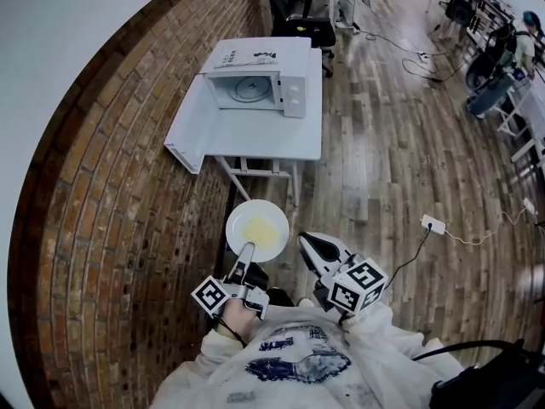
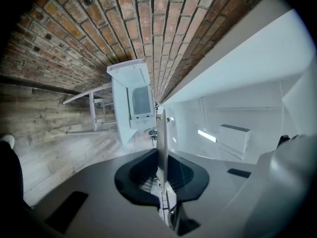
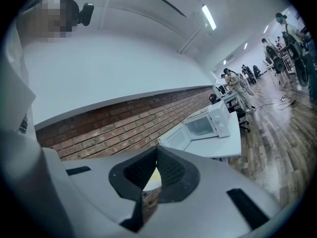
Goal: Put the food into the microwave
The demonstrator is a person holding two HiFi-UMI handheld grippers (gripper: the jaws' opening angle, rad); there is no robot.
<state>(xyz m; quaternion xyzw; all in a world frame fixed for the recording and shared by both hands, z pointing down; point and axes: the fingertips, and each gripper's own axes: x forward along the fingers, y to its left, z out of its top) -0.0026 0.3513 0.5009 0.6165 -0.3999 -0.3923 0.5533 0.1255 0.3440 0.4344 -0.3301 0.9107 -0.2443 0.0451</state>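
1. Fingers (image 2: 136,175) on our left gripper (image 1: 246,251) are clamped on the rim of the plate (image 1: 241,211), which has the yellowish food (image 1: 261,231) on it.
2. Our right gripper (image 3: 156,151) has its jaws pressed together, nothing in them, just beside the plate.
3. Microwave (image 1: 255,83) sits on the white table (image 1: 281,139) well ahead of us, door (image 1: 189,130) swung open, and the plate's nowhere near it yet.

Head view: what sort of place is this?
Probably an open lab or workshop, not a kitchen: a microwave on a small white table beside a brick wall, cables across the wood floor, workstations behind.
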